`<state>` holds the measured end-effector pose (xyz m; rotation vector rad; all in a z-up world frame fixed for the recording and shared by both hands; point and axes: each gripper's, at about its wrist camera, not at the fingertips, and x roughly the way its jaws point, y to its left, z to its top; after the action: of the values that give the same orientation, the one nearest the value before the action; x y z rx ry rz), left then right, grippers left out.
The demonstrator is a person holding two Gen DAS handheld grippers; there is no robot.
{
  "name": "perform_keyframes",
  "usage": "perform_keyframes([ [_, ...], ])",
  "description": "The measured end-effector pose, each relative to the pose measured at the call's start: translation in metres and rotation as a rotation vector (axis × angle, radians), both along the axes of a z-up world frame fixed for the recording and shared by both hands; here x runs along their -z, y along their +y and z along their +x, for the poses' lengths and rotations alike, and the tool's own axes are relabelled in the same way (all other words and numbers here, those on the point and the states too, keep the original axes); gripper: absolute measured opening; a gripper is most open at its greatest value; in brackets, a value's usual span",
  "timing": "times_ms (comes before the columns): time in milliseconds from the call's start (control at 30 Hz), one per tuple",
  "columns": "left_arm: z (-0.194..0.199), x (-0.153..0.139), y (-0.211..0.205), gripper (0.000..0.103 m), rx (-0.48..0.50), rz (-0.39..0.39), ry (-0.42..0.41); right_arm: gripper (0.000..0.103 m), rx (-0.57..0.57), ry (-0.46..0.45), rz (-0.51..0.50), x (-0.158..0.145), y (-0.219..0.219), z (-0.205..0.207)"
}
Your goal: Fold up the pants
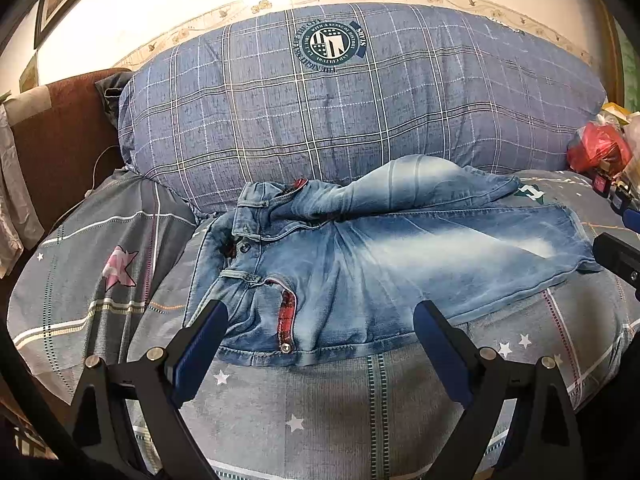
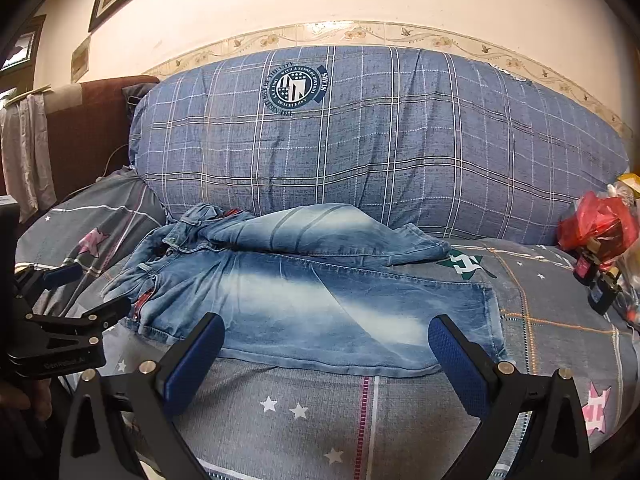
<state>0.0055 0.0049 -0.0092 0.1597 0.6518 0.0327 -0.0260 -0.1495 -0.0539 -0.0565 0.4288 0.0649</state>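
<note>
Faded blue jeans (image 1: 360, 256) lie on the bed, waistband to the left and legs running right, the far leg rumpled against the big pillow. My left gripper (image 1: 320, 320) is open and empty, its blue-padded fingers over the near hip edge by the red-lined pocket. My right gripper (image 2: 326, 340) is open and empty, hovering over the near leg of the jeans (image 2: 320, 292) close to its hem. The left gripper also shows at the left edge of the right wrist view (image 2: 86, 288), and the right gripper's tip shows at the right edge of the left wrist view.
A large blue plaid pillow (image 1: 360, 100) stands behind the jeans. The grey star-print bedspread (image 1: 320, 400) covers the bed. Red plastic bags and small items (image 2: 600, 228) sit at the right. A brown headboard with hanging cloth (image 1: 60, 140) is at the left.
</note>
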Motion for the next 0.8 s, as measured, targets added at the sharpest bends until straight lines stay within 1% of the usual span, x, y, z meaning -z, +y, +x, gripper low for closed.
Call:
perform_keyframes([
  [800,0.01,0.009,0.002,0.094,-0.001,-0.009,0.023,0.103,0.006,0.024,0.013,0.008,-0.001,0.01],
])
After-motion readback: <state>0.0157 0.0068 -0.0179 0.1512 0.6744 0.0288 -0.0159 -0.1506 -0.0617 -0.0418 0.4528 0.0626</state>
